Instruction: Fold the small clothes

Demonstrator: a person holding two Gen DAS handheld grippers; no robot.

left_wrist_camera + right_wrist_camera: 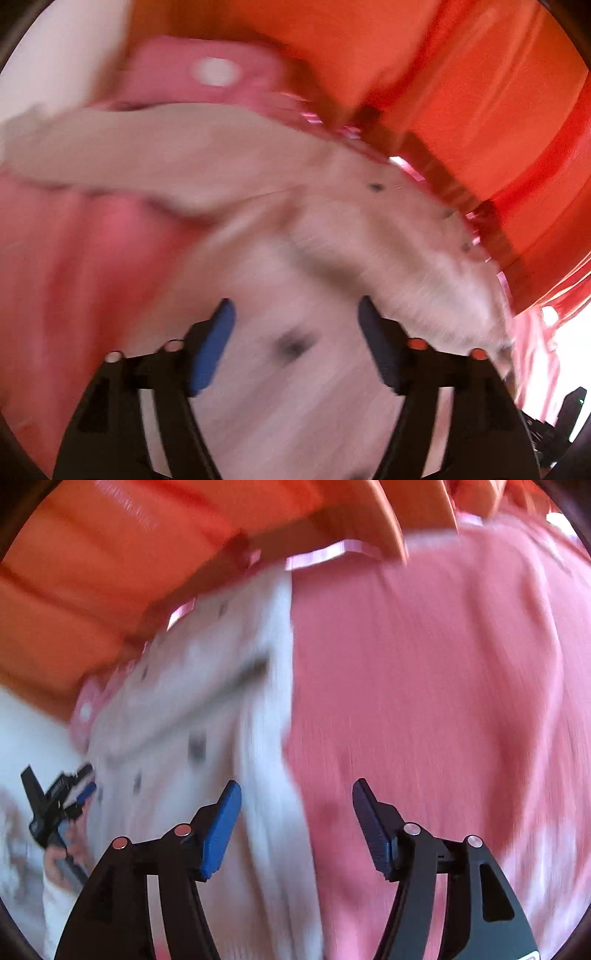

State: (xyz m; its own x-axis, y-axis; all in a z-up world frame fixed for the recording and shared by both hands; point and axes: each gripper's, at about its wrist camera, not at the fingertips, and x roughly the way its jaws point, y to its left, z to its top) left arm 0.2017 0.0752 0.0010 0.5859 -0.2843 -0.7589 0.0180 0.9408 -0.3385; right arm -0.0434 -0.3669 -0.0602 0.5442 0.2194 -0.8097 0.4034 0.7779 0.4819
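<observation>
A small cream-white garment with dark dots (295, 229) lies spread on a pink cover (74, 266); both views are motion-blurred. My left gripper (295, 332) is open and empty just above the garment's body. In the right wrist view the garment (177, 709) fills the left half, its edge running down the middle beside the pink cover (424, 701). My right gripper (295, 812) is open and empty over that edge. The left gripper (70, 794) shows small at the far left of the right wrist view.
An orange wall or board (480, 92) runs along the far side behind the cover; it also shows in the right wrist view (92, 572). A pink pillow with a white spot (207, 70) lies at the back. White surface (26, 731) at the left.
</observation>
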